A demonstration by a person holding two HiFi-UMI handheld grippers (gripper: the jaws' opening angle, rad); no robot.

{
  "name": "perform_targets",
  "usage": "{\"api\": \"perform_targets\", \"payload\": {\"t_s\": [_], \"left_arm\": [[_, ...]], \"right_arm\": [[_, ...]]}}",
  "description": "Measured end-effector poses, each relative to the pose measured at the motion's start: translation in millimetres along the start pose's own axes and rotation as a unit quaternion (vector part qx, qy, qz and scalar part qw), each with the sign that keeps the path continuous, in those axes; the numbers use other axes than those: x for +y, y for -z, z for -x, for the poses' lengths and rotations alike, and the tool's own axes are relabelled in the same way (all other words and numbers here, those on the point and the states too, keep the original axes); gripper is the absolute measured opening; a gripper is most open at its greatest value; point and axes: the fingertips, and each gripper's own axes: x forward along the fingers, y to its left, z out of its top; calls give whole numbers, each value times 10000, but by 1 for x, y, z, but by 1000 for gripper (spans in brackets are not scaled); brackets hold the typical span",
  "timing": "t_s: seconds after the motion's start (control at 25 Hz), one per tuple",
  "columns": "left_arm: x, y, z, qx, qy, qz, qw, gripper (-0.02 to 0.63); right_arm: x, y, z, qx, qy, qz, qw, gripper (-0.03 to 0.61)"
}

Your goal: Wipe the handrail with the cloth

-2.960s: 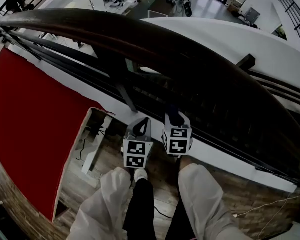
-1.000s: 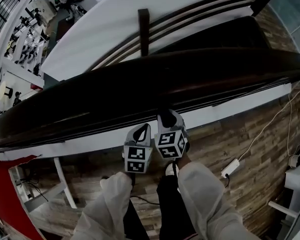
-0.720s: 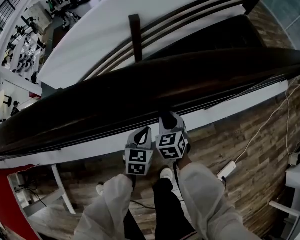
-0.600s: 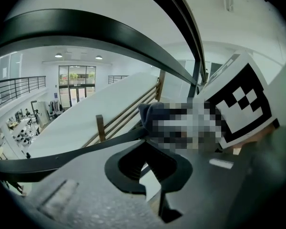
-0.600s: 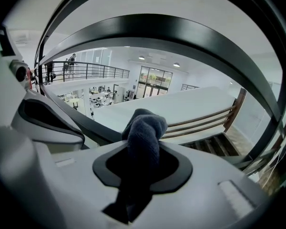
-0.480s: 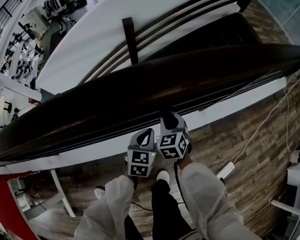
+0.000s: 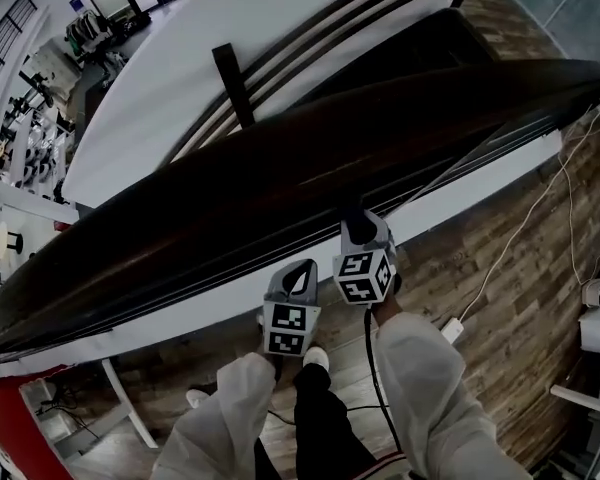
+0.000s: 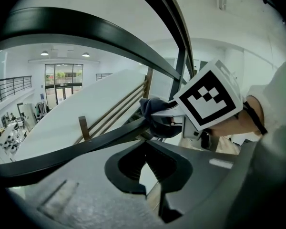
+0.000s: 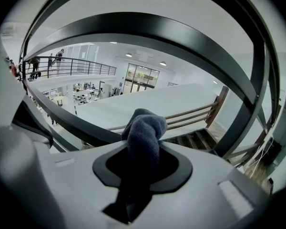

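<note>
My right gripper (image 9: 143, 151) has its fingers clamped on the dark cloth (image 9: 144, 125), which bunches out past their tips. In the head view the cloth is up at the near edge of the handrail (image 7: 280, 168); I cannot tell whether it touches. My left gripper (image 8: 146, 146) hangs just beside the right, lower, with its fingers closed on nothing.
</note>
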Motion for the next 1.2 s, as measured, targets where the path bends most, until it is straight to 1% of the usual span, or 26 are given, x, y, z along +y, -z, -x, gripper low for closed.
{"api": "perform_targets", "payload": {"t_s": [0.2, 0.36, 0.56, 0.76, 0.84, 0.96, 1.12, 1.2], "left_arm": [[-34, -16, -22, -27, 275, -159, 9995, 2], [-48, -22, -42, -8, 378, -158, 9992, 2], [-63, -29, -62, 6, 540, -180, 9984, 2], [-68, -31, -67, -5, 588, -232, 9980, 2], [-63, -28, -64, -11, 542, -205, 9983, 2], [-50, -23, -53, -38, 466, -179, 9987, 2], [-29, -15, -26, -147, 380, -130, 9991, 2], [-16, -8, -8, -205, 307, -36, 9993, 2]], "right_arm": [[-52, 9, -3, 20, 269, 98, 9996, 97], [-94, 17, -9, 57, 493, -56, 9988, 96], [-136, 23, -20, 117, 744, 98, 9971, 95], [-178, 33, -29, 209, 1073, -128, 9939, 95], [-188, 36, -29, 224, 1230, -112, 9921, 94], [-193, 37, -28, 238, 1435, 57, 9893, 94], [-192, 36, -17, 314, 1622, -95, 9862, 94], [-181, 29, -6, 254, 1649, -207, 9858, 94]]}}
